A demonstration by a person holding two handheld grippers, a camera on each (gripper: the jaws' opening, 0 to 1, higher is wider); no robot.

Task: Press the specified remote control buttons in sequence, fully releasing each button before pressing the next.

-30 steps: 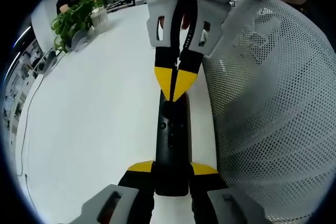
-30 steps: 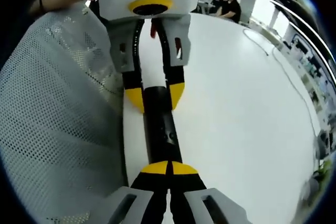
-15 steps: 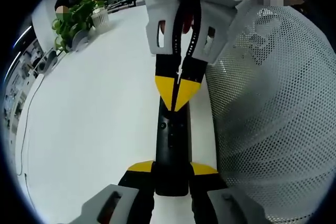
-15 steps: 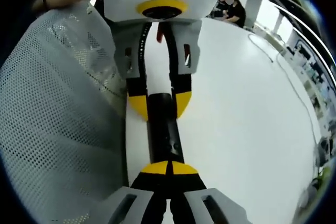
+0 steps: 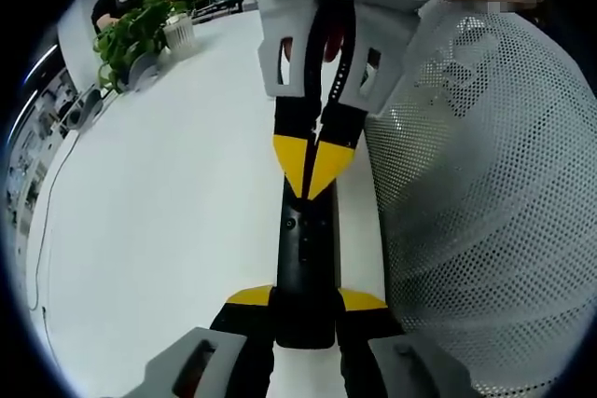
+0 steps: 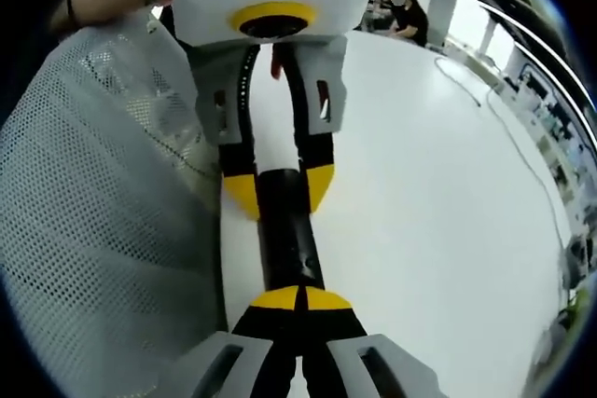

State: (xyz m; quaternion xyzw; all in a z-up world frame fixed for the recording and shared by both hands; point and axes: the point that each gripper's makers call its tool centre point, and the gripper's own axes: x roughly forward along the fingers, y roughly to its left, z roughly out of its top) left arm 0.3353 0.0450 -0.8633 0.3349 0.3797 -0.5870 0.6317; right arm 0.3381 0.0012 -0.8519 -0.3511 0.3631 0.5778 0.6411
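Left gripper [image 5: 304, 303], grey body with yellow-tipped black jaws: jaws spread, clamping the near end of a slim black remote control [image 5: 305, 263]. Right gripper [image 6: 299, 300], same build: jaws pressed together, yellow tips meeting, resting on the remote's face, pointing straight at the left gripper.

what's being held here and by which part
The black remote, gripped at its near end between the left gripper's jaws; the right gripper is shut, holding nothing.
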